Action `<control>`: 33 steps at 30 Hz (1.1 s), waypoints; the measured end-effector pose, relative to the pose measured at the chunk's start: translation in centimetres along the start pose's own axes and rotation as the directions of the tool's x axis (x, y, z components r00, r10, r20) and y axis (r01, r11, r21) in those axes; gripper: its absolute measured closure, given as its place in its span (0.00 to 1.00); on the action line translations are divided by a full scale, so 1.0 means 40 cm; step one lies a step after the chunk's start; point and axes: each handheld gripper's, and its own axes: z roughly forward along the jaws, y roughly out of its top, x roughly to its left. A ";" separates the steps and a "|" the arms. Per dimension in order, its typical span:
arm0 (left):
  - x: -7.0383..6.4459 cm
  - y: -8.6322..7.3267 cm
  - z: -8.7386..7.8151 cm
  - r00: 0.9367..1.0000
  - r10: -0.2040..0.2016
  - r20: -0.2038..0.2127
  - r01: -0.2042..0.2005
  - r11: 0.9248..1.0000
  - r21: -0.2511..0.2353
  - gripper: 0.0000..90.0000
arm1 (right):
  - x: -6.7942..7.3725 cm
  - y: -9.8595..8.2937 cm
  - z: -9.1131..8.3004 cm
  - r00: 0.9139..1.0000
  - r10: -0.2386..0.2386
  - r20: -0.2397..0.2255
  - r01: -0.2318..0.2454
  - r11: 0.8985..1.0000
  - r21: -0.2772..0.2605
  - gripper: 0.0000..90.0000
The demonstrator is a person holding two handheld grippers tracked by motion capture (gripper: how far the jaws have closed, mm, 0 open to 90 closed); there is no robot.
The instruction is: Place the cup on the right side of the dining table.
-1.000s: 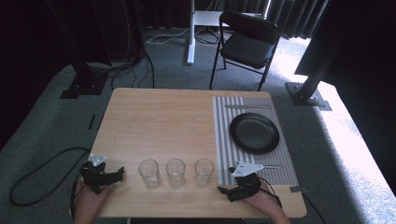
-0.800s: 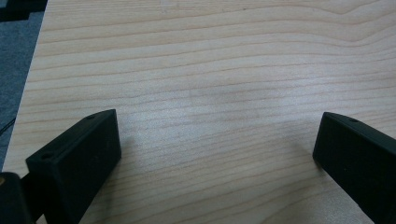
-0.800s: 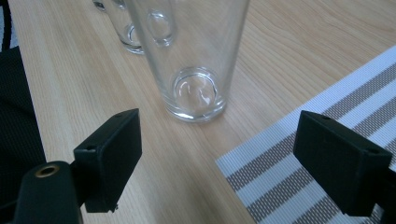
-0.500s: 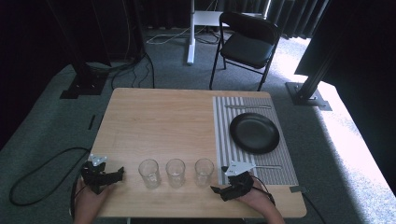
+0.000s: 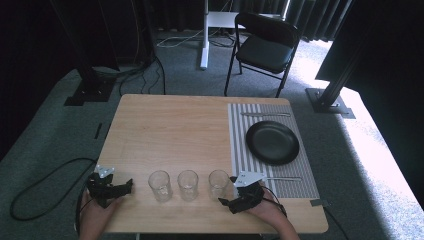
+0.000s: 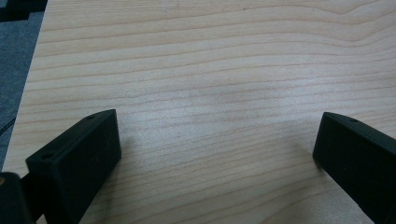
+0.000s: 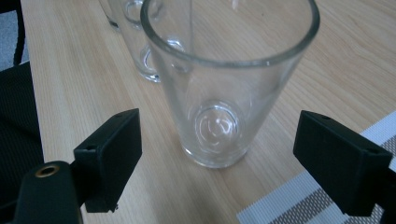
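Observation:
Three clear empty glasses stand in a row near the table's front edge: left glass (image 5: 160,186), middle glass (image 5: 188,185), right glass (image 5: 218,182). My right gripper (image 5: 228,196) is open just right of the right glass. In the right gripper view (image 7: 224,158) that glass (image 7: 224,88) stands upright between the two spread jaws, touching neither, with the other glasses (image 7: 140,42) behind it. My left gripper (image 5: 125,187) rests at the front left, a short way left of the left glass. It is open (image 6: 215,154) over bare wood.
A striped placemat (image 5: 240,150) covers the table's right side and carries a black plate (image 5: 272,142), one piece of cutlery (image 5: 265,114) at its far end and another (image 5: 287,178) at its near end. A folding chair (image 5: 265,47) stands beyond the table.
My right gripper has slid left off the placemat's edge and closed in on the right glass. The left gripper has stayed in place.

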 end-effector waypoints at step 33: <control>0.000 0.000 0.000 1.000 0.000 0.000 0.000 1.000 -0.002 0.01 | 0.001 0.048 0.037 1.000 -0.018 -0.006 0.017 0.998 -0.055 0.25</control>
